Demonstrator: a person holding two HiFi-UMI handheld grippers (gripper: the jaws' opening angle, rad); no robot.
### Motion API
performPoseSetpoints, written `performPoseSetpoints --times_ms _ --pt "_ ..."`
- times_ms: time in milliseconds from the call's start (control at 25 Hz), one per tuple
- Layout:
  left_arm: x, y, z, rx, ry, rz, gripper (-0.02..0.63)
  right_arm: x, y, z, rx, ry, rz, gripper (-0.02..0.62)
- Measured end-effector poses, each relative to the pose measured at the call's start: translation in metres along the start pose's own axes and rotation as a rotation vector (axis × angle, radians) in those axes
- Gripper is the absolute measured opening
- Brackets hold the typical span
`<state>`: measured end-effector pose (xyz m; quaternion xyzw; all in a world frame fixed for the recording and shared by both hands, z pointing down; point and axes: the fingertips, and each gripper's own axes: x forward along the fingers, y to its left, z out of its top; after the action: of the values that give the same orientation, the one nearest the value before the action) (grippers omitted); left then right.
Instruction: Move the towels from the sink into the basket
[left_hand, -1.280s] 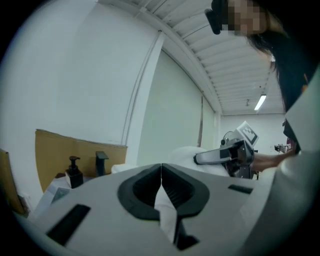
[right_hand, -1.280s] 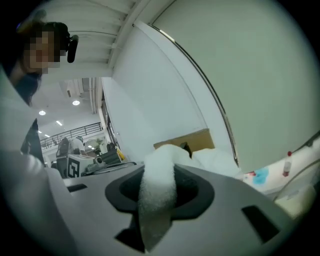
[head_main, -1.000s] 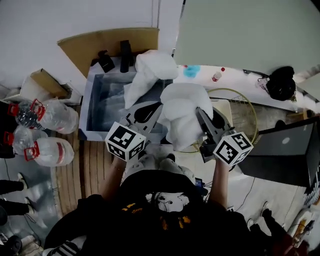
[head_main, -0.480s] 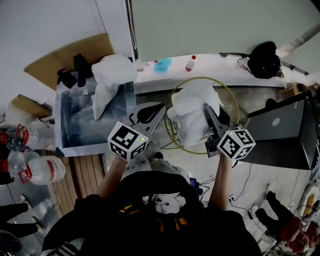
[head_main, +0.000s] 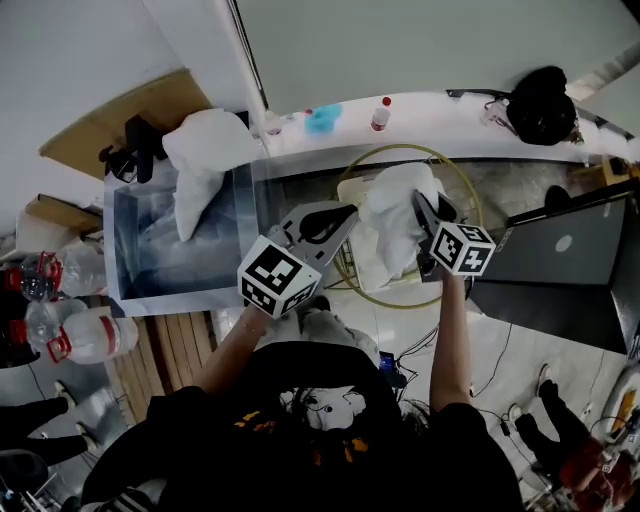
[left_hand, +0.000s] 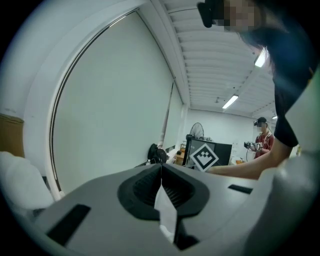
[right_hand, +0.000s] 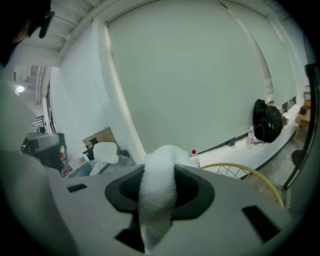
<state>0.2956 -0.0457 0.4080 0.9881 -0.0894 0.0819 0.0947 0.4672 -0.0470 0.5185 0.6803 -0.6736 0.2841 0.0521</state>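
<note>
A white towel (head_main: 392, 228) hangs over the round wire basket with a yellow rim (head_main: 462, 195), held from both sides. My left gripper (head_main: 345, 213) is shut on a thin corner of the towel (left_hand: 165, 211), seen pinched between its jaws (left_hand: 161, 169). My right gripper (head_main: 428, 212) is shut on a thick fold of the same towel (right_hand: 157, 192), which bulges up through its jaws (right_hand: 159, 166). A second white towel (head_main: 203, 152) lies draped over the far rim of the grey sink (head_main: 128, 255) at the left.
Large water jugs (head_main: 85, 335) stand on the floor left of the sink. A laptop (head_main: 560, 270) sits right of the basket. On the white ledge behind are a red-capped bottle (head_main: 381, 114) and a black bag (head_main: 545, 105). A person (left_hand: 263, 140) stands far off.
Both grippers have carried the towel to the right, away from the sink's edge, and lowered it over the basket. The towel on the sink's rim has stayed in place.
</note>
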Motion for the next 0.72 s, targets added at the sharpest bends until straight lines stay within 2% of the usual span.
performPoseSetpoints --times_ms 160,320,440,520,720 --pt "0.011 0.007 -0.005 -0.023 0.021 0.016 0.008 0.044 -0.033 -0.032 -0.004 0.094 -0.032 0.115" --pt "0.016 0.016 -0.009 -0.034 0.040 0.033 0.008 0.079 -0.054 -0.077 -0.039 0.223 -0.023 0.120" --pt "0.017 0.023 -0.010 -0.033 0.054 0.047 0.008 0.100 -0.064 -0.103 -0.072 0.276 -0.035 0.124" --pt "0.017 0.027 -0.012 -0.030 0.066 0.056 0.008 0.113 -0.072 -0.119 -0.058 0.304 -0.058 0.131" --pt "0.020 0.025 -0.019 -0.027 0.089 0.060 0.008 0.133 -0.084 -0.161 -0.030 0.417 -0.080 0.191"
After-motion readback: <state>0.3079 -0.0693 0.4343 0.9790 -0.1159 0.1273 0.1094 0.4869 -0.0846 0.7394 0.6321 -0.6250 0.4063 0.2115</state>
